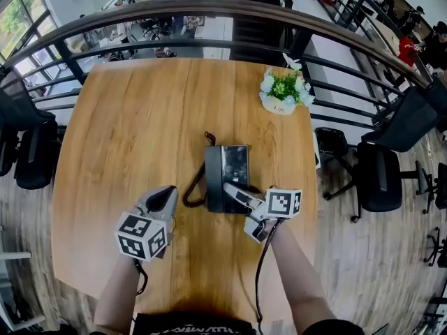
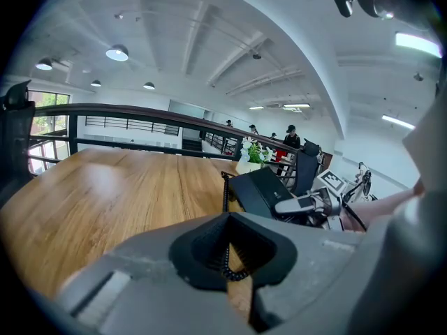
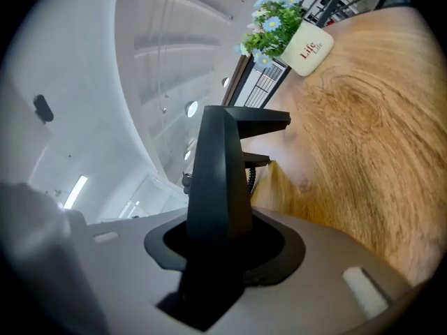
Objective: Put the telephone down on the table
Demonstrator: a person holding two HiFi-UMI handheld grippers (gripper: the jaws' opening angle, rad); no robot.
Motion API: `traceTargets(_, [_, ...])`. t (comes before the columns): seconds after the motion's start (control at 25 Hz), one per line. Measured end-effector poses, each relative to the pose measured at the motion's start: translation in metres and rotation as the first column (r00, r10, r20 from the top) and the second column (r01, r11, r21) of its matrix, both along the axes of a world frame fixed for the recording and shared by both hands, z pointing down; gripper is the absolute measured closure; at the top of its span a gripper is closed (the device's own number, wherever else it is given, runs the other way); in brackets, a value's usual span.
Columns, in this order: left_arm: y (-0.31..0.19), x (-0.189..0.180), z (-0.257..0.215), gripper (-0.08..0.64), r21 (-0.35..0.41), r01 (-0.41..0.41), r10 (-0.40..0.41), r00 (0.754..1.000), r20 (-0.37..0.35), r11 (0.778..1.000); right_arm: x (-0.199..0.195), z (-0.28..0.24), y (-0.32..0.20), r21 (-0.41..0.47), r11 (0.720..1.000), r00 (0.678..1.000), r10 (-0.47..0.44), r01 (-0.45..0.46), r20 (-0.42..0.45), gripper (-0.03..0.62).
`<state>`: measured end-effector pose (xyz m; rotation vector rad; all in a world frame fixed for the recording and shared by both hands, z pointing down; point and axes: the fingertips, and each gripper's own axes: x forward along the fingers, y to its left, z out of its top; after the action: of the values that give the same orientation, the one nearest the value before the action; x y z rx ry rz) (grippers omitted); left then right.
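Note:
A black telephone (image 1: 228, 175) with a coiled cord (image 1: 192, 190) lies near the middle of the round wooden table (image 1: 133, 131). My right gripper (image 1: 235, 192) is shut on the phone's near edge. In the right gripper view the dark body of the telephone (image 3: 222, 166) stands edge-on between the jaws. Whether the phone rests on the wood or hangs just above it cannot be told. My left gripper (image 1: 168, 195) hovers left of the cord, apart from it, jaws together and holding nothing. In the left gripper view the telephone (image 2: 262, 187) and the right gripper (image 2: 307, 202) lie ahead to the right.
A white pot of flowers (image 1: 283, 93) stands at the table's far right edge. Black office chairs sit at the right (image 1: 380, 176) and the left (image 1: 31, 152). A curved dark railing (image 1: 209, 9) runs behind the table.

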<state>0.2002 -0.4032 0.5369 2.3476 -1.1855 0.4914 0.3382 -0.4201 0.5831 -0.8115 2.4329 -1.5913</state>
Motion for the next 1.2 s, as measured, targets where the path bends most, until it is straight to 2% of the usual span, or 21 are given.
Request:
traceTargets(0.08, [0.001, 0.001, -0.001, 0.558, 0.0, -0.001, 0.001, 1.0, 0.0, 1.0, 0.001, 0.003, 0.001, -0.007, 1.0, 0.999, 0.008, -0.008, -0.043, 0.43])
traceTargets(0.64, [0.018, 0.003, -0.006, 0.558, -0.002, -0.015, 0.015, 1.0, 0.004, 1.0, 0.009, 0.005, 0.0, 0.02, 0.994, 0.981, 0.113, -0.111, -0.157, 0.4])
traceTargets(0.76, [0.023, 0.004, -0.01, 0.558, 0.004, -0.016, 0.016, 1.0, 0.004, 1.0, 0.01, 0.006, 0.0, 0.034, 0.993, 0.966, 0.115, -0.11, -0.23, 0.383])
traceTargets(0.88, [0.027, 0.0, -0.013, 0.558, 0.006, -0.018, 0.018, 1.0, 0.009, 1.0, 0.011, 0.013, 0.004, 0.034, 0.996, 0.936, 0.092, -0.086, -0.341, 0.329])
traceTargets(1.2, [0.038, 0.0, -0.014, 0.558, 0.008, -0.02, 0.02, 1.0, 0.021, 1.0, 0.024, 0.023, 0.006, 0.008, 0.993, 0.902, 0.109, -0.117, -0.418, 0.261])
